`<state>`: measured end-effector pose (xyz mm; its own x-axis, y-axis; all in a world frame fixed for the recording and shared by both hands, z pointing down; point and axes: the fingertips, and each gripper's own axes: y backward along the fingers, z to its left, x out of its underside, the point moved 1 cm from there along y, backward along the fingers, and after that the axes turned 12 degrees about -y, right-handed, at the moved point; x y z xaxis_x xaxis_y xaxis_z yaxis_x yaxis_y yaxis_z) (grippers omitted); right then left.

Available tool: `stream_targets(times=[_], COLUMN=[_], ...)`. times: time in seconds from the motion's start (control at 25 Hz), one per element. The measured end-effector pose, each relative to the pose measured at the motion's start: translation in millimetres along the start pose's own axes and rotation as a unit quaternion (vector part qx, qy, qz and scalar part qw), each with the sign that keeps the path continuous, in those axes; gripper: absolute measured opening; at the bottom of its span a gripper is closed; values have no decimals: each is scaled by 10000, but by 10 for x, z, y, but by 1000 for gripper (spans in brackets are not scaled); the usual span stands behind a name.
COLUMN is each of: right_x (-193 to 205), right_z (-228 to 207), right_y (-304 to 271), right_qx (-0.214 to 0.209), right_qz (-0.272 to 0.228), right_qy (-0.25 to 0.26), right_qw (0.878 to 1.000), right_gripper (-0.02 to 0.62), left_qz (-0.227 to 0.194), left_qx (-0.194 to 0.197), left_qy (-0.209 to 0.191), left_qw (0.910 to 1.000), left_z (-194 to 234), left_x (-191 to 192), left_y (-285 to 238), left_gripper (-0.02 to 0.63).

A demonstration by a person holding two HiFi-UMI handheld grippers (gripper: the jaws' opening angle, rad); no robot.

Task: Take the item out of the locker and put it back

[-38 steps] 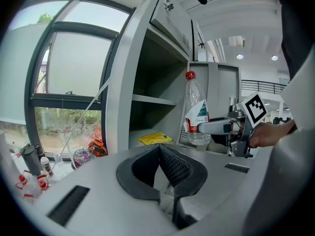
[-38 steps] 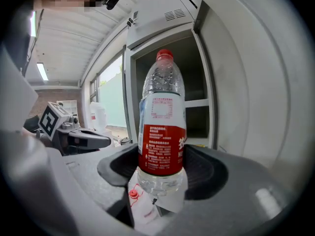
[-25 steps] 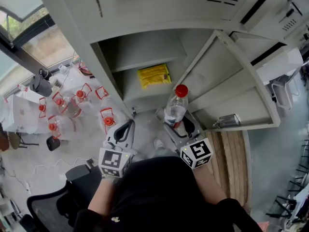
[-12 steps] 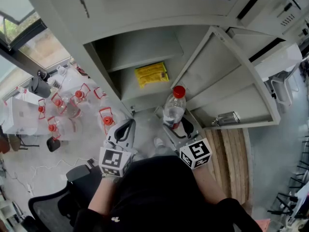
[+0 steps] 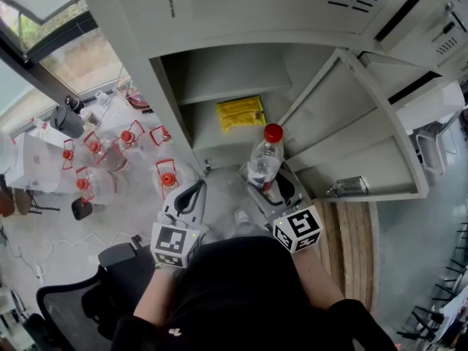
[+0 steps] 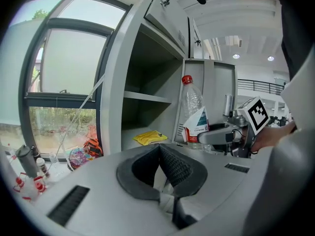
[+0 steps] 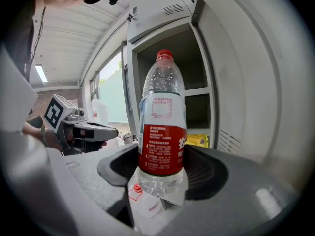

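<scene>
Right gripper (image 5: 269, 189) at frame centre, jaws clamped on upright bottle (image 5: 265, 158), just in front of open locker (image 5: 219, 79), yellow packet (image 5: 240, 113) on shelf (image 5: 207, 131) above it, left gripper (image 5: 191, 194) lower left, jaws together, empty.

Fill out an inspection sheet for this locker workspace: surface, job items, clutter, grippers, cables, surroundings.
Surface: locker shelf, grey, holding one item.
Job's things: water bottle with a red cap, upright, outside the locker in front of the open compartment; yellow packet lying on the shelf.
Clutter: clear jugs with red caps on the floor at left.
Grippers: left gripper jaws together, empty; right gripper closed on the bottle's lower body.
Cables: thin white cord on the floor, lower left.
Surroundings: open locker door, window, black chair, wooden boards.
</scene>
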<state>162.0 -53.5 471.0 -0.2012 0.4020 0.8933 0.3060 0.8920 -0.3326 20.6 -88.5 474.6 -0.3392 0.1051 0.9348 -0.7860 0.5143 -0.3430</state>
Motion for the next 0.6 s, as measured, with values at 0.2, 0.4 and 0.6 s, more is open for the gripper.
stream_targets(times=[0.2, 0.4, 0.6], right_x=[-142, -300, -468], right_z=[63, 121, 184], right_y=[-122, -246, -370], right_qx=[-133, -273, -428], right_qz=[-15, -40, -105], right_qy=[133, 246, 326], right_qw=[9998, 9993, 9985], right_gripper=[273, 274, 273], left_qz=[-13, 17, 25], left_qx=[-218, -380, -621], left_qy=[40, 95, 170], left_qw=[9998, 9992, 9979], left_z=[70, 91, 137], left_x=[-12, 44, 68], left_y=[83, 169, 276], left_gripper=[15, 15, 15])
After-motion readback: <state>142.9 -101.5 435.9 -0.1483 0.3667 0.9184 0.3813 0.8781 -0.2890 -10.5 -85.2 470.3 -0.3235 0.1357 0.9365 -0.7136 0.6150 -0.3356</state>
